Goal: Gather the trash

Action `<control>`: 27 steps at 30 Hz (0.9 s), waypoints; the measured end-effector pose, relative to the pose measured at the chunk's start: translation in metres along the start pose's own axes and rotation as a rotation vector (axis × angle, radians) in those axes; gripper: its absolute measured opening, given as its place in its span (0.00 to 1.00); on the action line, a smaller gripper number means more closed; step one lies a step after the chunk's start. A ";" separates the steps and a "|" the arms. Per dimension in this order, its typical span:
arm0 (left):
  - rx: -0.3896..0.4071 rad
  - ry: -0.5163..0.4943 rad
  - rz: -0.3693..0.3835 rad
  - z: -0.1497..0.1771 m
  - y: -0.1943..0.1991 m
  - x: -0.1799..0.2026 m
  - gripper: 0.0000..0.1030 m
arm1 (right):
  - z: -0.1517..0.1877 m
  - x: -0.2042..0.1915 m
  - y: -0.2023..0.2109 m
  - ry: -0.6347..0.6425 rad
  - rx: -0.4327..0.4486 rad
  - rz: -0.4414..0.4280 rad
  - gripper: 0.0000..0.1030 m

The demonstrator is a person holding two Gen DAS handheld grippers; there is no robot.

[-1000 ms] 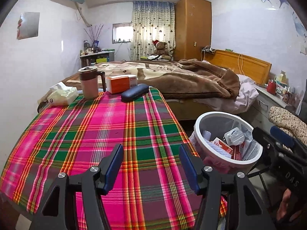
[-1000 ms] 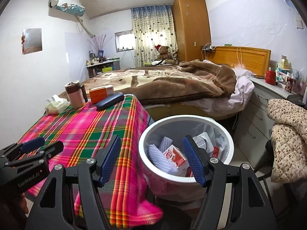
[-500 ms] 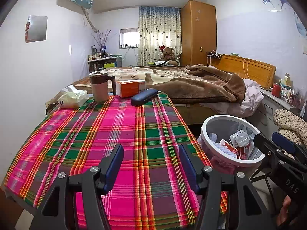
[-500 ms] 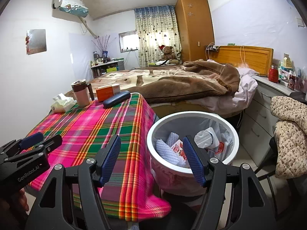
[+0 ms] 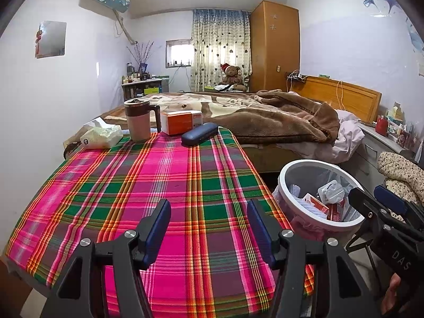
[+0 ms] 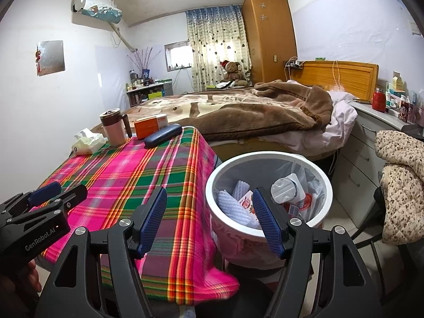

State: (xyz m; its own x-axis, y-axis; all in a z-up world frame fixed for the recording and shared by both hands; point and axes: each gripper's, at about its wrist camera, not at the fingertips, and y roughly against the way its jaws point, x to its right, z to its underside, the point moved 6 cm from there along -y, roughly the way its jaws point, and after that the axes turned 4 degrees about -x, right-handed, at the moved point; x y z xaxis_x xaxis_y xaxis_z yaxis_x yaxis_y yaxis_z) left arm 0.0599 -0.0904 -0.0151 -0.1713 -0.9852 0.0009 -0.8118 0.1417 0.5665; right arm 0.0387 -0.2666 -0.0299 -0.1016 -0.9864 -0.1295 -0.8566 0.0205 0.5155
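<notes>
Both grippers hang empty with jaws apart: the left gripper (image 5: 208, 224) at lower centre over the plaid table (image 5: 148, 185), the right gripper (image 6: 209, 213) straddling the table edge and the bin (image 6: 267, 159). Trash already lies in the bin, lower right. Risk, I judge: the mug (image 5: 137, 120), box (image 5: 181, 122) and case (image 5: 200, 137), upper left, get mistaken for trash

Left gripper (image 5: 208, 216): black angular frame, two blue ribbed pads, silver round screws at the pivots. Right gripper (image 6: 209, 206): same build, black with blue pads. From the right wrist view, white "GenRobot.AI" lettering on the left unit's body; the right unit's lettering is cut off, perhaps "DAS".
</notes>
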 end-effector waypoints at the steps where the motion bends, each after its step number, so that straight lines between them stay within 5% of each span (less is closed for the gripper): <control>1: -0.001 0.002 0.000 0.000 0.000 0.000 0.58 | 0.000 0.000 0.000 -0.001 0.001 -0.001 0.66; 27: -0.006 0.001 0.000 0.001 0.001 -0.002 0.58 | -0.002 -0.003 0.000 0.000 -0.002 0.001 0.66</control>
State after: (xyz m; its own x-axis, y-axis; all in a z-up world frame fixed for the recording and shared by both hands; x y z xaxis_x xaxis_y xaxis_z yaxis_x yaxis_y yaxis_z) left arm 0.0588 -0.0880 -0.0158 -0.1708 -0.9853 0.0015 -0.8084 0.1409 0.5715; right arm 0.0395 -0.2635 -0.0279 -0.1021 -0.9864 -0.1292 -0.8554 0.0207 0.5175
